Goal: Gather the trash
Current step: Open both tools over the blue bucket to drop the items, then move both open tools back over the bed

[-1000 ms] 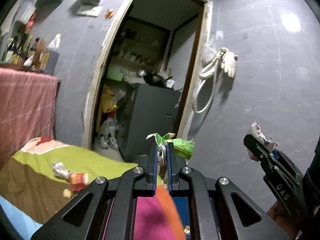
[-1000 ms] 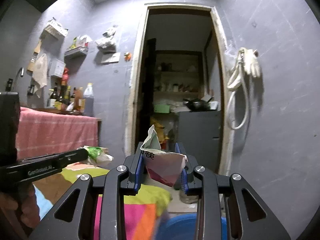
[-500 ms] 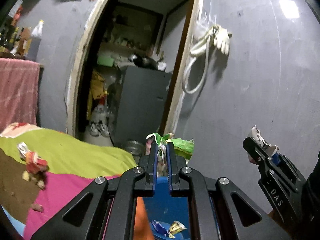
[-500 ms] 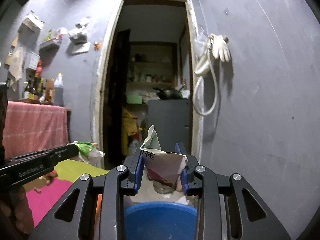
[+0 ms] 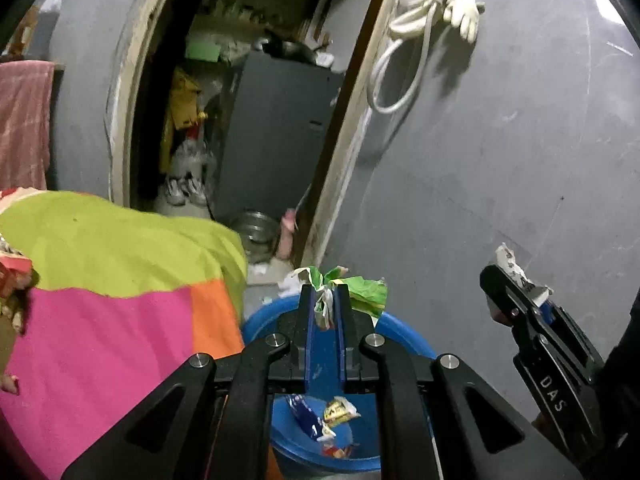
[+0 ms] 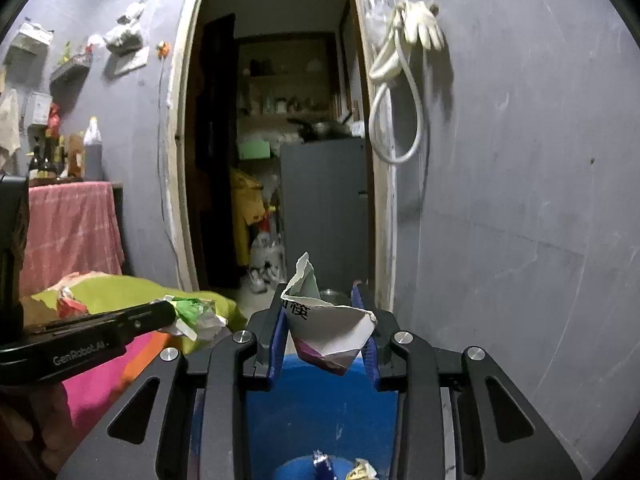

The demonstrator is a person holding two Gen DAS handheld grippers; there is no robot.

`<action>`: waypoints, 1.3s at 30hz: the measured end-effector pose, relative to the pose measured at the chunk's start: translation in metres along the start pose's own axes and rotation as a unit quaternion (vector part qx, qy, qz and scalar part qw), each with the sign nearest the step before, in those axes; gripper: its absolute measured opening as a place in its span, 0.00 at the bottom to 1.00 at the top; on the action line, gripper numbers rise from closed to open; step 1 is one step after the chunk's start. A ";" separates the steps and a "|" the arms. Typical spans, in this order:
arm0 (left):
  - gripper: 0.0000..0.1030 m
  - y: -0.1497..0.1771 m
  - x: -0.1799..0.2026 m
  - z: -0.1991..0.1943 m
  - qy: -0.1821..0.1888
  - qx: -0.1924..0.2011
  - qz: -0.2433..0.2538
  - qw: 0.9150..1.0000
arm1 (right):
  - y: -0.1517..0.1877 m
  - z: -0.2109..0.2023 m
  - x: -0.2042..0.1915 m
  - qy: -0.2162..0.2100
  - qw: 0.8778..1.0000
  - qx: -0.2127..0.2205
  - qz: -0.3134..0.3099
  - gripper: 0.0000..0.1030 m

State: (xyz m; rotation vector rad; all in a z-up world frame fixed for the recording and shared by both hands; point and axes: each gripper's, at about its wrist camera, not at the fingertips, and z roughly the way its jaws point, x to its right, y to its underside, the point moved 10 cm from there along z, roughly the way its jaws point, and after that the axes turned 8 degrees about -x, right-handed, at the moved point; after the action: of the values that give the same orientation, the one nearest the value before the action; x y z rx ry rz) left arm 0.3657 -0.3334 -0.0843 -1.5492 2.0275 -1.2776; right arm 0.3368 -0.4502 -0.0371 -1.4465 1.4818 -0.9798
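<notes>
Wrappers [image 5: 320, 420] already lie inside the blue bin [image 5: 404, 332]; above it, the left gripper [image 5: 325, 312] clenches a green wrapper [image 5: 364, 292], the right gripper [image 6: 326, 340] grasps crumpled paper [image 6: 324, 320]; litter [image 6: 68, 306] remains on the bedspread [image 5: 120, 248] beside it.

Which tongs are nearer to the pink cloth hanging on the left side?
Left. The left tongs, shut on the green wrapper, are on the side of the pink cloth; the right tongs, holding white paper, are over the blue bin.

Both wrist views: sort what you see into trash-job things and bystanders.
Job:
- green wrapper, clamped in left gripper
- white paper scrap, in right gripper
- blue bin with wrappers inside
- litter on bedspread

Bystanders:
- white glove and hose on wall
- bottles
- shoes
- steel bowl
</notes>
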 end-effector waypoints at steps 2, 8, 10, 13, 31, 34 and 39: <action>0.10 0.004 0.001 0.005 0.002 -0.009 0.003 1.000 | 0.003 0.004 0.002 -0.003 1.000 -0.009 0.003 0.29; 0.22 0.008 -0.003 0.010 0.007 -0.022 -0.010 1.000 | 0.006 0.006 0.009 -0.009 1.000 -0.014 0.018 0.38; 0.30 0.004 -0.006 0.004 0.007 -0.019 -0.014 1.000 | 0.004 0.003 0.008 -0.009 1.000 -0.011 0.017 0.39; 0.33 -0.003 -0.010 -0.009 0.010 -0.007 -0.021 1.000 | -0.002 -0.001 0.008 -0.009 1.000 -0.003 0.019 0.44; 0.98 -0.062 -0.087 -0.189 -0.065 0.165 -0.028 0.984 | -0.094 -0.088 -0.083 -0.064 0.989 0.135 -0.001 1.00; 0.98 -0.063 -0.104 -0.213 -0.077 0.177 -0.026 0.981 | -0.101 -0.096 -0.106 -0.082 0.986 0.142 -0.008 1.00; 0.98 -0.054 -0.137 -0.247 -0.110 0.187 -0.019 0.976 | -0.107 -0.104 -0.145 -0.110 0.982 0.150 -0.016 1.00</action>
State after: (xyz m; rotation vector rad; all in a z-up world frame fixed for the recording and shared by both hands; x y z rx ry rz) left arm 0.2842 -0.0983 0.0604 -1.4783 1.5263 -1.3399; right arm 0.2771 -0.3111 0.1053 -1.3154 1.1016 -0.9811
